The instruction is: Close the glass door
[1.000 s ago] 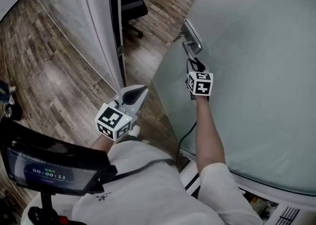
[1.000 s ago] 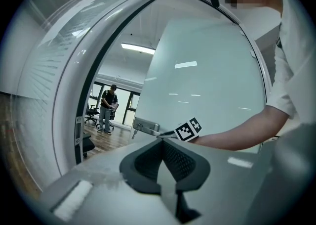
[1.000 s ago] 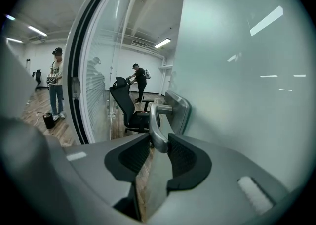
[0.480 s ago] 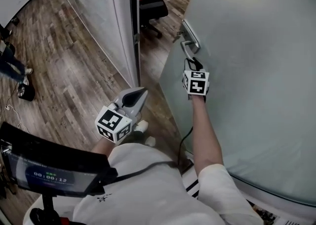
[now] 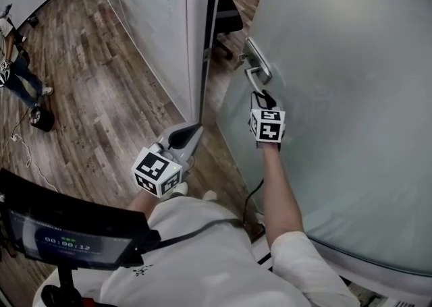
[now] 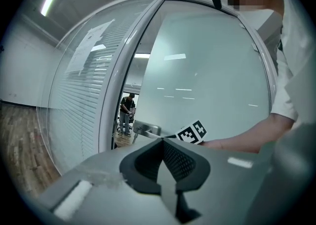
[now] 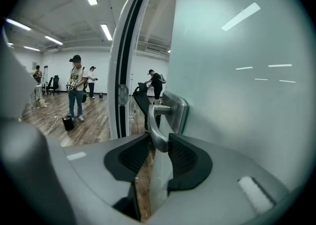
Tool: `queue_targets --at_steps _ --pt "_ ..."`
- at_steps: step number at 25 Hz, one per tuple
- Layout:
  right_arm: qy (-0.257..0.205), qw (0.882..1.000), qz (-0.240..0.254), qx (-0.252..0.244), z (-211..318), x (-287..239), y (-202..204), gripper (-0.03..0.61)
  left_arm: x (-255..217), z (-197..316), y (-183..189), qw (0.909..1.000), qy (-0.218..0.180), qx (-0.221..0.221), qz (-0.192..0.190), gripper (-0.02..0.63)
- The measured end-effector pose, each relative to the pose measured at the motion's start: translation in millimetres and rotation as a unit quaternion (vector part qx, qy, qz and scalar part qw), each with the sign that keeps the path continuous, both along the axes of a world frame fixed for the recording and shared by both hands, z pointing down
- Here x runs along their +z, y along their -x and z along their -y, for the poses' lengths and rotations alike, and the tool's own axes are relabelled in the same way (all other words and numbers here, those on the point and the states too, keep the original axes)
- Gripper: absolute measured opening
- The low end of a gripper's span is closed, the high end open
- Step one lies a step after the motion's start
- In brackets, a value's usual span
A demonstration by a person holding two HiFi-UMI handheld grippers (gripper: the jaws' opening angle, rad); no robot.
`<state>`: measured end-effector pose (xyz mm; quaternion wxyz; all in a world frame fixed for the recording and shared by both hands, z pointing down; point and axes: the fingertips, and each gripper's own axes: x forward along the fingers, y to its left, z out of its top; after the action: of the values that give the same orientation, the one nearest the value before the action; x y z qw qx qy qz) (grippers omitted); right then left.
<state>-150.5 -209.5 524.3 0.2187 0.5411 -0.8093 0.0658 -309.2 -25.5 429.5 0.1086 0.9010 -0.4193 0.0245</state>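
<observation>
The frosted glass door (image 5: 351, 96) stands ajar at the right, a narrow gap away from the white door frame (image 5: 206, 36). My right gripper (image 5: 260, 94) reaches up to the metal lever handle (image 5: 255, 69). In the right gripper view the handle (image 7: 157, 122) lies between the pads of the right gripper (image 7: 159, 142), which is shut on it. My left gripper (image 5: 198, 127) hangs lower left of the door's edge, shut and holding nothing. In the left gripper view its tips (image 6: 160, 142) meet in front of the door (image 6: 207, 80).
A glass partition (image 5: 148, 29) with blinds runs left of the frame. A black office chair (image 5: 228, 15) shows through the gap. A person (image 5: 23, 76) and a dark bag (image 5: 42, 120) are on the wood floor at far left; other people (image 7: 75, 90) stand beyond.
The gap between door and frame has narrowed as the door swung toward the frame. My right gripper stayed on the handle and moved with it; the left gripper followed toward the frame.
</observation>
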Motion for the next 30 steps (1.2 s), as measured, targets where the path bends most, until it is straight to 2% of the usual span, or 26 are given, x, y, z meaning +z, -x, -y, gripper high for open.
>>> queue_targets --at_steps 12,23,30 --pt "0.003 0.999 0.006 -0.037 -42.1 10.3 19.3 0.129 0.8 -4.1 -4.6 0.9999 -0.001 0.011 -0.001 0.000" --pt "-0.003 0.996 0.006 -0.086 -79.6 13.4 63.7 0.127 2.3 -4.4 2.3 0.9999 -0.009 0.006 -0.001 0.000" --pt "-0.003 0.996 0.013 -0.090 -88.7 10.6 72.7 0.129 -3.3 -1.5 -4.6 0.9999 -0.010 0.012 -0.001 0.000"
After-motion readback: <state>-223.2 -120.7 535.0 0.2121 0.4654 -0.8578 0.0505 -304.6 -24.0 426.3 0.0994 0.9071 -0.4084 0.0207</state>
